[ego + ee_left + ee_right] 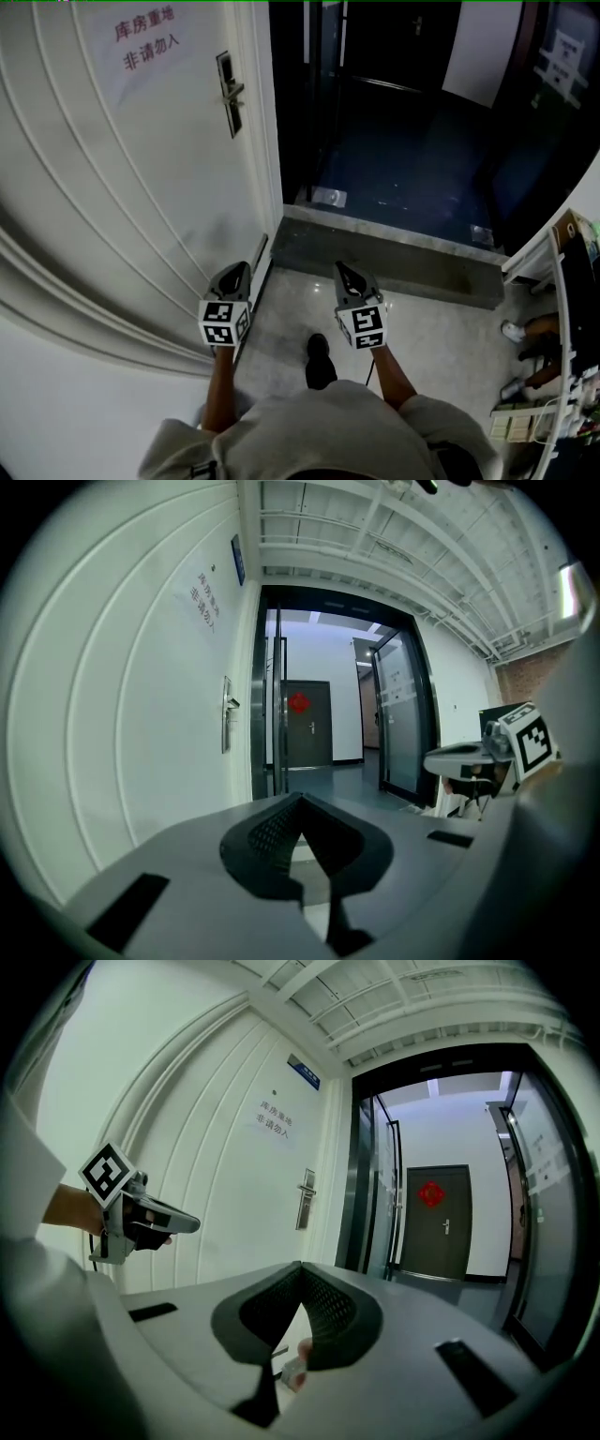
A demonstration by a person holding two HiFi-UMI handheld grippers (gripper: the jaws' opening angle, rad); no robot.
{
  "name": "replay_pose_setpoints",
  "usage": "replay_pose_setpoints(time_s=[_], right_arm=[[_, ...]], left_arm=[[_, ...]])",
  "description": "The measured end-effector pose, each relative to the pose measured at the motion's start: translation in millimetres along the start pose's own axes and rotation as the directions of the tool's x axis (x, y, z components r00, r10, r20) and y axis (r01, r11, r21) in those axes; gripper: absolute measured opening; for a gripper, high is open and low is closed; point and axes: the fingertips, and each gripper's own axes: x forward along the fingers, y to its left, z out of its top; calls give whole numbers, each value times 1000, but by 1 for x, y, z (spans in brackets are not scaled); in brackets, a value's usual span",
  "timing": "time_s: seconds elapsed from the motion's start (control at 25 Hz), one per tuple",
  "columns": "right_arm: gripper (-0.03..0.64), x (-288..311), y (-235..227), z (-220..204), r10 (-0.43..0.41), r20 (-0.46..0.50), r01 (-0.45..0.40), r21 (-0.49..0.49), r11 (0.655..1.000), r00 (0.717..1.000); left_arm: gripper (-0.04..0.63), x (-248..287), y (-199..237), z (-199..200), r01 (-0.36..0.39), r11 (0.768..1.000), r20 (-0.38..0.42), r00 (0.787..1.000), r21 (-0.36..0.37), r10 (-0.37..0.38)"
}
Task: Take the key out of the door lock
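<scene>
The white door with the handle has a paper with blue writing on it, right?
Not quite. The writing on the paper is red, not blue, as the head view shows. The paper does hang on the white door, higher up than the handle.

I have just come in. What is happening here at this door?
A person faces a white panelled door beside an open dark doorway, with tongs in each hand. The left tongs and right tongs are both shut, held low and well short of the metal lock plate with its handle. Any key there is too small to see.
</scene>
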Motion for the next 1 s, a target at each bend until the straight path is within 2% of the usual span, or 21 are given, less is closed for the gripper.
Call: replay_pose_setpoints(time_s=[0.32, 0.56, 0.84, 1.0], right_arm=[[23, 125, -106, 12, 29, 22, -29, -4, 1000, 999], [23, 189, -166, 3, 38, 18, -39, 27, 999, 999], [23, 235, -203, -19, 49, -17, -48, 69, 996, 999], [23, 240, -213, -29, 50, -30, -47, 84, 995, 998]], left_arm=[[18, 151, 25, 50, -22, 1000, 3, 1000, 10, 22], [18, 235, 37, 69, -39, 999, -9, 999, 8, 39], [18, 295, 44, 66, -44, 999, -58, 997, 4, 44], [18, 307, 42, 64, -46, 999, -66, 997, 5, 46]])
